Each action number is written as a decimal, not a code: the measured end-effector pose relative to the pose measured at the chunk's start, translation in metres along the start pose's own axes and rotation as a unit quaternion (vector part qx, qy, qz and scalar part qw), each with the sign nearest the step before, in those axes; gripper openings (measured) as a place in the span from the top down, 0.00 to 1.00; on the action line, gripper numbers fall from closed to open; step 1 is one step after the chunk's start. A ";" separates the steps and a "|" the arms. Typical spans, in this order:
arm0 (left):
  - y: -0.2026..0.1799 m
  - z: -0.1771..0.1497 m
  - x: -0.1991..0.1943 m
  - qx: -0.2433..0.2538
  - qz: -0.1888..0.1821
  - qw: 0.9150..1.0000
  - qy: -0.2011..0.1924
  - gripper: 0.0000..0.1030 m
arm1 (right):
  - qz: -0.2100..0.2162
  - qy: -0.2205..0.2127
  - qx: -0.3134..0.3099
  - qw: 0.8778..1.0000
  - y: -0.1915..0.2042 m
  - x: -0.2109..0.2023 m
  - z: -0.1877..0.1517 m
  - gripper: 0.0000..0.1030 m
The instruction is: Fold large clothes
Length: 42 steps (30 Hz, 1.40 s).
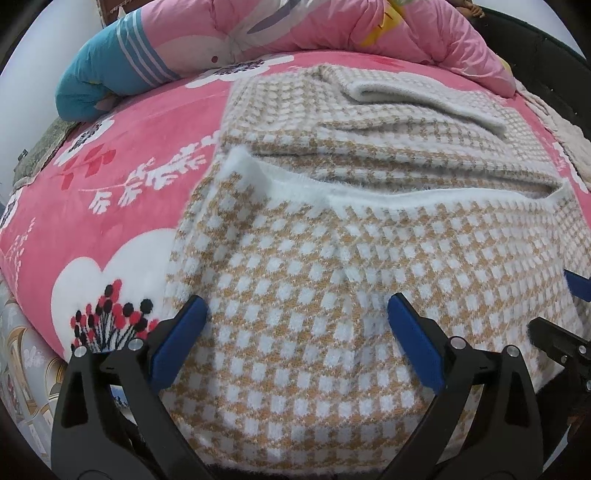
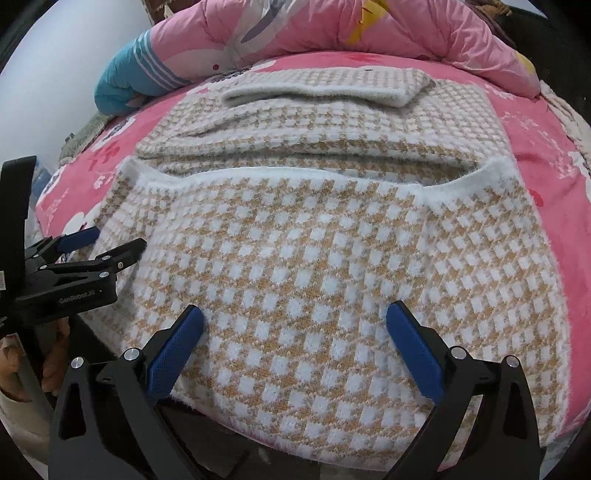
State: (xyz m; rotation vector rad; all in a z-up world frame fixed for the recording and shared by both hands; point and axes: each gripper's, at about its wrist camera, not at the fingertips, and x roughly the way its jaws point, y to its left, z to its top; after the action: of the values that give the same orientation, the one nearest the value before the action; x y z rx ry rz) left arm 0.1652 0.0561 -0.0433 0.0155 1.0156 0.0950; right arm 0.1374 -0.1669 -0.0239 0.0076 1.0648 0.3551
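A large tan-and-white checked knit sweater [image 1: 314, 266] lies on the pink bed; it also shows in the right wrist view [image 2: 314, 258]. Its near half is folded over the far half, with a fluffy white hem [image 1: 369, 190] across the middle and a folded sleeve [image 2: 317, 86] at the far end. My left gripper [image 1: 297, 314] is open over the sweater's near left part, holding nothing. My right gripper [image 2: 295, 321] is open over the near middle, holding nothing. The left gripper also shows in the right wrist view [image 2: 114, 243], at the sweater's left edge.
A pink floral blanket [image 1: 110, 192] covers the bed. A bunched pink quilt [image 1: 295, 26] and a blue striped pillow [image 1: 110, 74] lie at the far side. The bed's near edge drops off just under both grippers. A cream cloth [image 1: 569, 136] lies far right.
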 end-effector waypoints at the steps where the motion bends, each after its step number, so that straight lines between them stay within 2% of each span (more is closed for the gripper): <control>1: 0.000 0.000 0.000 0.000 0.002 1.000 0.000 0.08 | 0.001 0.000 0.001 1.000 0.000 0.000 0.000 0.06; 20: -0.006 -0.007 -0.005 -0.011 0.012 1.000 0.004 0.07 | -0.007 0.011 -0.002 1.000 0.005 0.001 0.003 0.06; 24: -0.007 -0.007 -0.005 -0.012 0.012 1.000 0.005 0.07 | -0.022 0.018 -0.001 1.000 0.010 -0.001 0.008 0.06; 35: -0.006 -0.008 -0.005 -0.012 0.012 1.000 0.005 0.07 | -0.032 -0.026 -0.022 0.999 0.028 -0.008 0.025 0.06; 38: -0.007 -0.008 -0.006 -0.009 0.013 1.000 0.004 0.07 | -0.025 -0.025 -0.020 0.999 0.027 -0.001 0.027 0.07; 39: -0.006 -0.007 -0.006 -0.007 0.013 1.000 0.003 0.07 | -0.023 -0.022 -0.022 0.999 0.028 0.003 0.027 0.11; 42: -0.007 -0.006 -0.008 0.013 0.012 1.000 -0.009 0.08 | -0.032 -0.020 -0.029 0.999 0.031 0.011 0.025 0.12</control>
State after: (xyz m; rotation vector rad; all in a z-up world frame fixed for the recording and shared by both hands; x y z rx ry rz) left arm 0.1564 0.0484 -0.0400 0.0527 0.9980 0.1041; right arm 0.1551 -0.1301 -0.0151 -0.0715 1.0129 0.3266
